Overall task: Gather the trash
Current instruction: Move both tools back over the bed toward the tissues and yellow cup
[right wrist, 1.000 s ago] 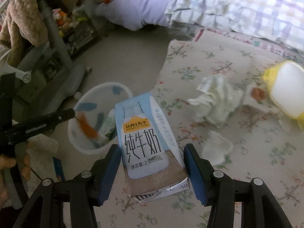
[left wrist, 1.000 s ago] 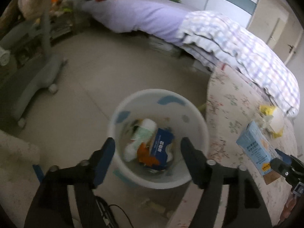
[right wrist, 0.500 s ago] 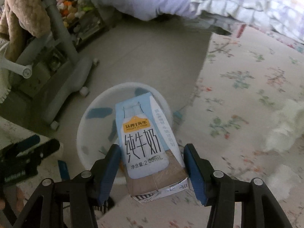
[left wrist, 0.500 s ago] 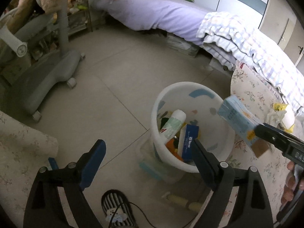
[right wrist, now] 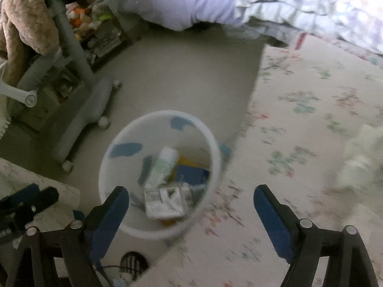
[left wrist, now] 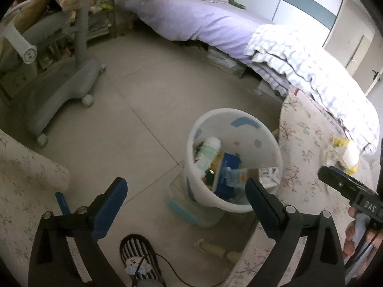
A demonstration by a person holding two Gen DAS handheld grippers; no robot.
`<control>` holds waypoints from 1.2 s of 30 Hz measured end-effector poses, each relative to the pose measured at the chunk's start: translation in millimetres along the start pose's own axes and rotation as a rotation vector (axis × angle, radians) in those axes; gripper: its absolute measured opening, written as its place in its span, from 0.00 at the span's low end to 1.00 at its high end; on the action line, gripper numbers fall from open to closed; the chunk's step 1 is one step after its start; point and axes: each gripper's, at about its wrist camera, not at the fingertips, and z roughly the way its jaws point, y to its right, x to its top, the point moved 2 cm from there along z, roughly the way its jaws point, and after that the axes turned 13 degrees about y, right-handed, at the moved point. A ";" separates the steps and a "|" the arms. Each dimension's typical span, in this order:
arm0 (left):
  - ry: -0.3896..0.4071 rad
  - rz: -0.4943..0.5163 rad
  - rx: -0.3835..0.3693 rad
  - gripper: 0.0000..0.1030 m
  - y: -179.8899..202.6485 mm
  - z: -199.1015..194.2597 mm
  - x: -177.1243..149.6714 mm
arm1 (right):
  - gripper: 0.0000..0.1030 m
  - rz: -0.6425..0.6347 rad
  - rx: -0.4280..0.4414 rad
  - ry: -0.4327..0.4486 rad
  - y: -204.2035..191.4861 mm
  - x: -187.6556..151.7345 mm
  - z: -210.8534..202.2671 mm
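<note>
Milk carton now lies in the white bin, dropped as the right tool just spread its jaws. Leftover tissues sit on the floral mat, right-hand side, so right's nearer; left tool gapes empty too.

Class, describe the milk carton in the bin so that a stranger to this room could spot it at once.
Find the white plastic bin with blue patches on the floor at the edge of the floral tablecloth. Inside it, on top of the trash, lies the pale blue and brown milk carton. Unlike the upright green and white bottle beside it, it is boxy and lies flat.
</note>
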 end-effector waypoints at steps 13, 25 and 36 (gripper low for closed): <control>0.039 0.136 -0.052 0.97 75.5 -31.6 -10.9 | 0.90 -0.031 -0.221 0.063 70.8 -11.0 -116.2; 0.052 0.139 -0.173 0.97 165.6 -23.5 10.8 | 0.94 -0.153 -0.337 0.140 120.3 3.0 -156.6; -0.018 0.202 -0.269 0.97 247.4 11.3 2.4 | 0.96 0.151 -0.307 0.115 203.2 6.8 -155.4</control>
